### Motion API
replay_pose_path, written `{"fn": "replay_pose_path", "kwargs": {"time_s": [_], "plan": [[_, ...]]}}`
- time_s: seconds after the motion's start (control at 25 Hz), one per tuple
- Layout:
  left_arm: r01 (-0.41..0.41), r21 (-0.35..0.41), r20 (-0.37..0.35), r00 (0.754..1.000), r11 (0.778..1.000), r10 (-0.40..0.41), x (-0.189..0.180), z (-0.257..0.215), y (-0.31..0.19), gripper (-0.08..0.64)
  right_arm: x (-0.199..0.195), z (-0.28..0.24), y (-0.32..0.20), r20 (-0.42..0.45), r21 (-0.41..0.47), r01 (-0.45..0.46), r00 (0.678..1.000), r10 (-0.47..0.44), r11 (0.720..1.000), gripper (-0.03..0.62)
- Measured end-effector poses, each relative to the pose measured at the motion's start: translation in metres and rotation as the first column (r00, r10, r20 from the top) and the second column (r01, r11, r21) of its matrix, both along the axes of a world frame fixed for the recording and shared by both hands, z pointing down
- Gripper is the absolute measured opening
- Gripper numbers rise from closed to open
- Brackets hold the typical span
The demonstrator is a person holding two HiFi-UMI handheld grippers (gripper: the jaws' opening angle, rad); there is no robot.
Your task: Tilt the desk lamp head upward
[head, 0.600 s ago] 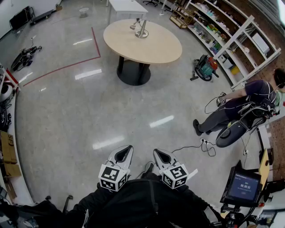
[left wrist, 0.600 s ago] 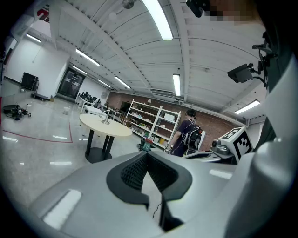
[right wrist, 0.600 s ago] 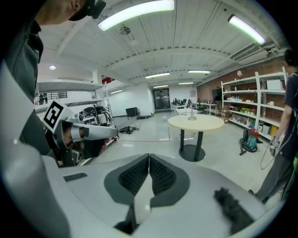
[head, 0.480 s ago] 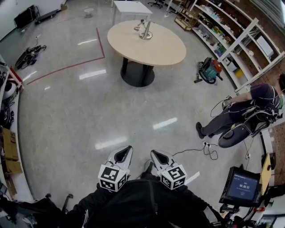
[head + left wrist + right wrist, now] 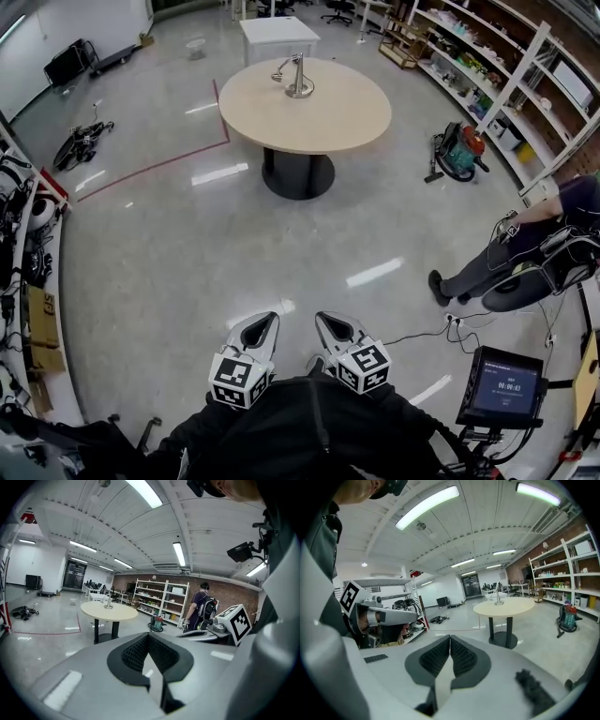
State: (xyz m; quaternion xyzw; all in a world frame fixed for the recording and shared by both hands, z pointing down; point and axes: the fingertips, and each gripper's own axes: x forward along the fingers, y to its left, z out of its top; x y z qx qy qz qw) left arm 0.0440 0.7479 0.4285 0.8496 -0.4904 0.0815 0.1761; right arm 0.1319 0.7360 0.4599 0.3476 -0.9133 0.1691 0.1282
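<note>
The left gripper [image 5: 258,328], pressed together on nothing, hangs well short of the table [image 5: 281,127]. The desk lamp [image 5: 296,77] stands toward the table's far side. The right gripper [image 5: 336,328] is likewise closed and empty. A long reach across the table risks toppling the lamp, and the floor cable [image 5: 422,330], short of the table and to its right, could catch a foot.

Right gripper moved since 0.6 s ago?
Yes. The right gripper has moved forward, toward the round beige pedestal table: the stretch of grey floor between its tip and the table's black base is shorter.
</note>
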Motion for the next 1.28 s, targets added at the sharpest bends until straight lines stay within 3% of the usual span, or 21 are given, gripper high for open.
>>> {"fn": "replay_pose_path", "kwargs": {"time_s": [0.12, 0.28, 0.44, 0.56, 0.68, 0.88, 1.08, 1.28], "plan": [[0.0, 0.0, 0.021, 1.0, 1.0, 0.0, 0.033, -0.005, -0.011, 0.006, 0.031, -0.005, -0.012, 0.034, 0.003, 0.014, 0.999, -0.014, 1.0, 0.005], [0.031, 0.009, 0.043, 0.999, 0.999, -0.032, 0.051, -0.014, -0.028, 0.006, 0.05, -0.015, -0.026, 0.058, 0.03, 0.038, 0.997, -0.04, 0.999, 0.005], [-0.017, 0.019, 0.089, 0.996, 1.0, 0.015, 0.072, -0.014, -0.04, 0.006, 0.071, -0.014, -0.047, 0.059, 0.038, -0.025, 0.998, 0.023, 0.999, 0.005], [-0.016, -0.005, 0.074, 0.997, 1.0, 0.016, 0.074, -0.008, -0.052, 0.006, 0.079, -0.004, -0.06, 0.063, -0.002, -0.057, 0.996, 0.057, 0.998, 0.005], [0.008, -0.042, 0.037, 0.999, 0.999, -0.007, 0.06, 0.003, -0.063, 0.006, 0.071, 0.005, -0.069, 0.044, -0.017, -0.06, 0.997, 0.061, 0.998, 0.005], [-0.028, -0.043, -0.006, 1.0, 0.999, 0.028, 0.04, 0.017, -0.098, 0.006, 0.048, 0.015, -0.101, -0.01, -0.007, -0.076, 0.997, 0.076, 0.997, 0.005], [-0.033, -0.029, -0.065, 0.997, 0.999, 0.031, -0.024, 0.018, -0.156, 0.006, -0.011, 0.017, -0.149, -0.052, -0.025, -0.091, 0.995, 0.09, 0.996, 0.005], [-0.04, 0.038, -0.035, 0.999, 0.998, 0.041, -0.084, 0.011, -0.214, 0.006, -0.074, 0.009, -0.193, -0.118, 0.009, -0.074, 0.99, 0.075, 0.997, 0.005]]}}
